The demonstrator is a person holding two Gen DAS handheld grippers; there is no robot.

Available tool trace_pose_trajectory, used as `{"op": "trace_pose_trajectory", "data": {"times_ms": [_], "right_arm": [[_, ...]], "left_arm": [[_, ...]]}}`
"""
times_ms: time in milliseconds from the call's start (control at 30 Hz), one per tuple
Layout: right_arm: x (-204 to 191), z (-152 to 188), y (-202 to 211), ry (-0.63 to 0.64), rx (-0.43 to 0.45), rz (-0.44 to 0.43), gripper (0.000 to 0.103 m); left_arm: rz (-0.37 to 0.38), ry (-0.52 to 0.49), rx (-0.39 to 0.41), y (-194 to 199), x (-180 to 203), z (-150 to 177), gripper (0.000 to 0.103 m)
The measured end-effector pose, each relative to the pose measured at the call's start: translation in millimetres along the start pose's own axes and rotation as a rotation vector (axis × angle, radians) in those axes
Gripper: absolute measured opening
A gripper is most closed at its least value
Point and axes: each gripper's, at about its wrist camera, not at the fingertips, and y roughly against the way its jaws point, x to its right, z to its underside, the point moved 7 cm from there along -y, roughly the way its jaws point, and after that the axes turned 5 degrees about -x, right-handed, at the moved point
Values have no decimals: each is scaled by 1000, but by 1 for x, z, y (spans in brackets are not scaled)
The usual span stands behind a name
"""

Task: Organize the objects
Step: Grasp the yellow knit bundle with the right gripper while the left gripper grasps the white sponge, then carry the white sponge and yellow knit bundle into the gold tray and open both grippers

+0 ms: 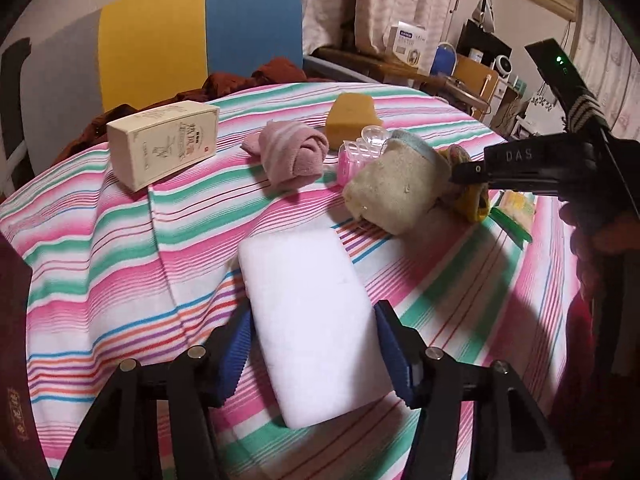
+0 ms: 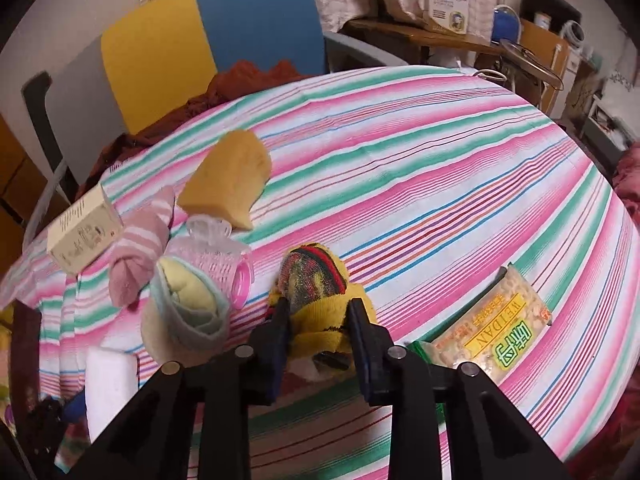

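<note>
The left gripper straddles the white foam block near the table's near edge, blue pads on both long sides; whether they press or only bracket it I cannot tell – probably it is being squared up so it lies flat and apart from the soft things. The right gripper is clamped tight on the yellow rolled sock, squeezing it at the waist, which looks like a hold meant to carry it toward its like.

The soft rolls cluster toward the middle of the striped tablecloth: the beige rolled cloth just beside the yellow one, the pink striped sock further on. The yellow sponge sits toward the far edge, the cream carton near the left edge, the snack packet close to the near right edge.

As for containers – the pink hair roller lies on its side touching the beige roll, nothing visible in it; the carton is closed, contents unknown
</note>
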Motion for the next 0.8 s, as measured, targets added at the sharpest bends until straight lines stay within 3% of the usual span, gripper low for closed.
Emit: {"op": "trace_pose_trajectory", "data": {"times_ms": [333,467,800], "right_arm": [[-3,-9,14,-13,80,-26,28],[-5,-10,17,-10,99,-37,28],[-7,-9,25,8,133,-5,28]], "left_arm": [[30,43,42,16,-9,11,58],[76,69,63,35,-9,23,58],[94,58,134,81,-17,37,58]]}}
